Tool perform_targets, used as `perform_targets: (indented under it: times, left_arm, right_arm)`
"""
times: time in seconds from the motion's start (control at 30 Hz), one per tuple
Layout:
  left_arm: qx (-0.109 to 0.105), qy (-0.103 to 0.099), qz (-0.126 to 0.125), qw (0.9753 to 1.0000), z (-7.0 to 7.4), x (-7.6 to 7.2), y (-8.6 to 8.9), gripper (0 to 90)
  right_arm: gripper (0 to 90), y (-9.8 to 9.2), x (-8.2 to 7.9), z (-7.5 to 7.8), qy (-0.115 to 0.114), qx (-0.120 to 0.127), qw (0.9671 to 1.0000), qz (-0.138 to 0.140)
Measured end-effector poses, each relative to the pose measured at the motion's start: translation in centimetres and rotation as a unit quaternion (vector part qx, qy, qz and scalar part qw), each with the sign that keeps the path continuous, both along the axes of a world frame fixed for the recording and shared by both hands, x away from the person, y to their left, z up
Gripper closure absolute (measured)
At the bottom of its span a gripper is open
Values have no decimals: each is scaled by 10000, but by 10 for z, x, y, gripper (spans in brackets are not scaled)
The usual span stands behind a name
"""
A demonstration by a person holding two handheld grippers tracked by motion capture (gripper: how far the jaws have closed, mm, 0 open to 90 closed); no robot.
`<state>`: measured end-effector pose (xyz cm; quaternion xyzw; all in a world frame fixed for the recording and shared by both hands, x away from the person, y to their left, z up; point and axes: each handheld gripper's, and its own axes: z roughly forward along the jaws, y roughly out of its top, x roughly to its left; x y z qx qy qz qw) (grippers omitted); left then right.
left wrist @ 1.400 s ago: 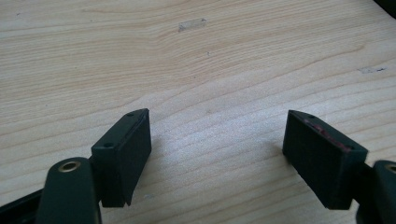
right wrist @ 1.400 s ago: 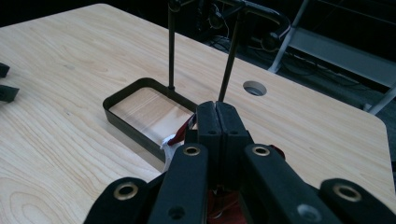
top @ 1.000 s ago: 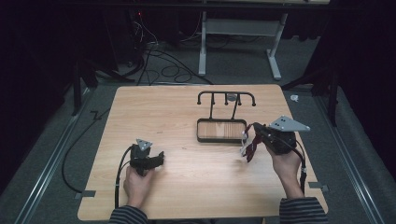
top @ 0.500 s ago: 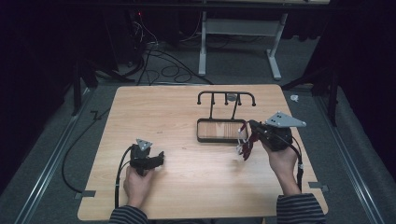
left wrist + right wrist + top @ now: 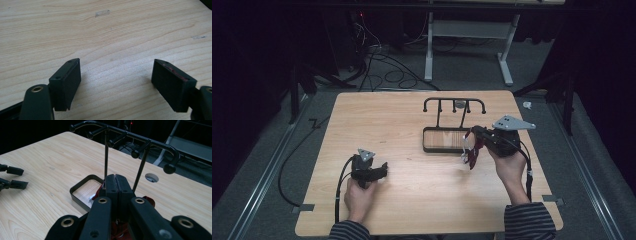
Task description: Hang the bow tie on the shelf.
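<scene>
Since a second ago your right gripper has slid left and a little forward, from beyond the stand's right end to its tray's right edge; your left gripper has not shifted.

Your work surface is a pale wooden table, with a small round hole near its far edge. On its right half stands a black hook stand: a curved top bar with knob-tipped pegs on two thin uprights, rising from a shallow oblong tray with a black rim.

Your right hand holds its gripper just above the tray's right end. Its jaws are pressed together on a red and silver item, which hangs below and beside them; what it is cannot be told. In the right gripper view the closed jaws sit just before the stand's uprights, red showing on either side.

Your left hand rests low on the table's left half, well apart from the stand. Its gripper's jaws stand wide, with bare wood between the pads.
</scene>
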<state>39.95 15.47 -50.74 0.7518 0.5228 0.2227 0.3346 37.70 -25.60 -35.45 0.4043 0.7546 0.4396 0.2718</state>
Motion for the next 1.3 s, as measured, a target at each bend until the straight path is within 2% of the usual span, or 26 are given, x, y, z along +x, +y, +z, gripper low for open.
perform_targets:
  times: [0.3,1.3]
  left_arm:
    - [0,1,-4,10000,0,0,0,241]
    - [5,-1,-15,10000,0,0,0,241]
  right_arm:
    - [900,7,9,7,22,20,10000,50]
    - [900,25,37,12,108,156,9997,136]
